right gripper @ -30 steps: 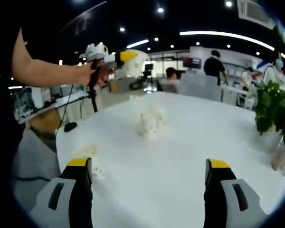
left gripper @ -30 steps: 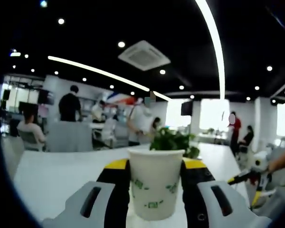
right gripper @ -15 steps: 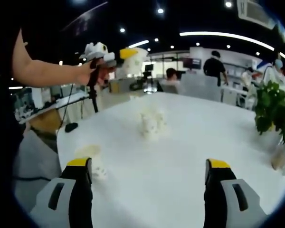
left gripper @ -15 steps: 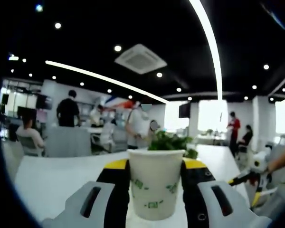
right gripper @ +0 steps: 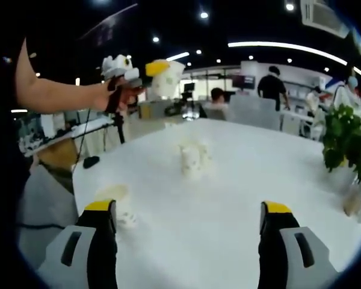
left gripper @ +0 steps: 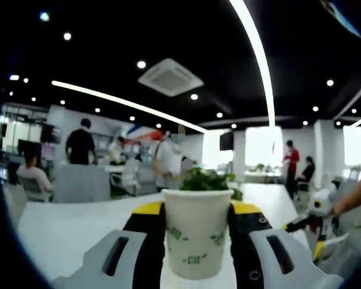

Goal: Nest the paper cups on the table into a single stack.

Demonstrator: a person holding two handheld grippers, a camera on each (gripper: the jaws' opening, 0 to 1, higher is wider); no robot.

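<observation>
Now the left tool (left gripper: 197, 226) is clamped on a paper cup (left gripper: 197, 232), one jaw on each side of its wall, mouth up and lifted well above the tabletop (left gripper: 60, 226). The right gripper view catches that same tool, held high at the person's outstretched hand (right gripper: 117, 90) with the cup at its tip. The right tool (right gripper: 186, 211) hangs with its jaws spread wide and nothing between them, low over the tabletop. Two cups wait below: one (right gripper: 192, 158) near the middle, too blurred to tell if it is a single cup or a small stack, and one (right gripper: 115, 201) just beside the right tool's left jaw.

Paper cups are very light and thin-walled, so they likely crush under a hard squeeze and skid when nudged. Best taken across the wall below the stiffer rolled rim, with a mild pinch. A plant (right gripper: 348, 141) stands off to the side.
</observation>
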